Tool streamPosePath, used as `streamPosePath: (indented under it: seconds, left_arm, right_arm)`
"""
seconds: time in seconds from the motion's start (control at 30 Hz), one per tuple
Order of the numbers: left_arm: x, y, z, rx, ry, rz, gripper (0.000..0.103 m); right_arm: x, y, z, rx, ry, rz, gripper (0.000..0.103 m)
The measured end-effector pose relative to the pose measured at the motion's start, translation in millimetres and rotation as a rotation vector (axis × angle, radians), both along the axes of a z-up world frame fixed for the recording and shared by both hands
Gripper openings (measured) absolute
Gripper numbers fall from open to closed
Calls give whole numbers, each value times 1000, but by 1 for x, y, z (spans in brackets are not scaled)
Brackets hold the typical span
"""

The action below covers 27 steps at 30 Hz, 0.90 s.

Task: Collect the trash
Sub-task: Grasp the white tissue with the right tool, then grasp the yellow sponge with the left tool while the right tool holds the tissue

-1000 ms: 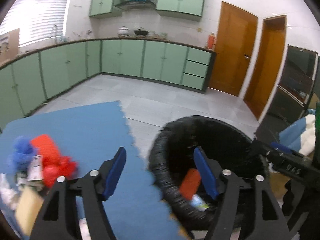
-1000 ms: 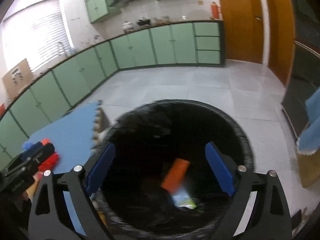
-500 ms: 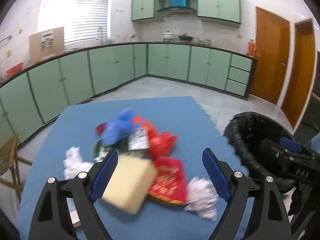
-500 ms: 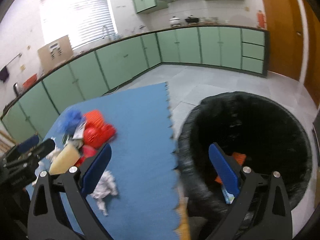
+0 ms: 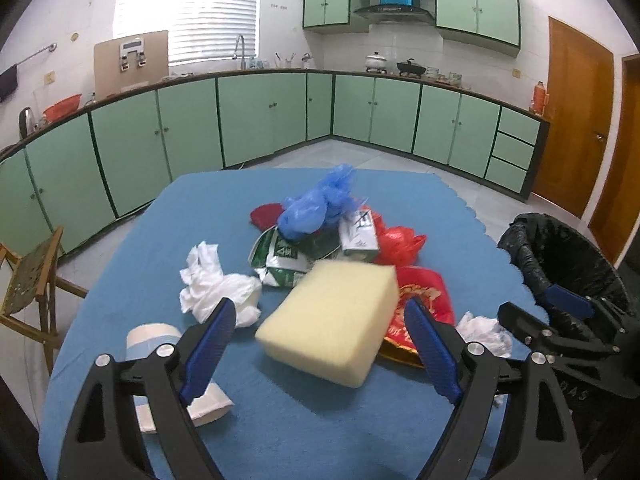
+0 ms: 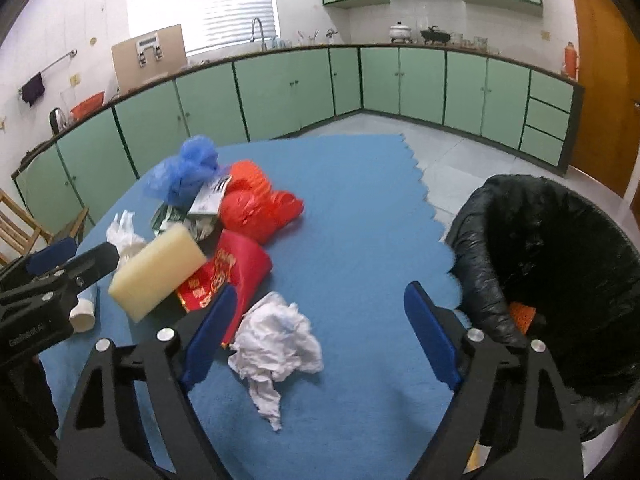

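Yellow sponge now before left tool; both tools apart, right tool narrowing, empty.

I see the trash heaped on the blue mat: a yellow sponge tilted, resting on a red packet; behind them a green wrapper, a carton, a red bag and a blue bag on top. White tissue lies apart, nearer the black-lined bin, which holds an orange item.
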<state>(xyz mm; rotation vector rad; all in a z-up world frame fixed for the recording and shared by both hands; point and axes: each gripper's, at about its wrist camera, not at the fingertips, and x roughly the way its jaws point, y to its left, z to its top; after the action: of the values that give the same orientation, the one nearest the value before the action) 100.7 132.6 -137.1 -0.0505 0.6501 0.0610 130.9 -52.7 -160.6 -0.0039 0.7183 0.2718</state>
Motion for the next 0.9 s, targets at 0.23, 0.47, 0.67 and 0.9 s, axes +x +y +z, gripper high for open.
streamPosePath:
  seconds: [0.23,0.47,0.67,0.9]
  left_arm:
    - [4,4,-12,-2,15,8,84]
    - [10,0,-17,-9,36,-5,84]
    - [12,-5,-22,-2,50,-19,84]
    - [17,-13,-32,22,79,-33,84]
  right_arm:
    - [5,16,-18,-34,56,43,65]
    - [8,17,-29,-23,116,89,31]
    - [4,14,-23,-28,94,109,19]
    - [13,-7,-8,4,65,50,19]
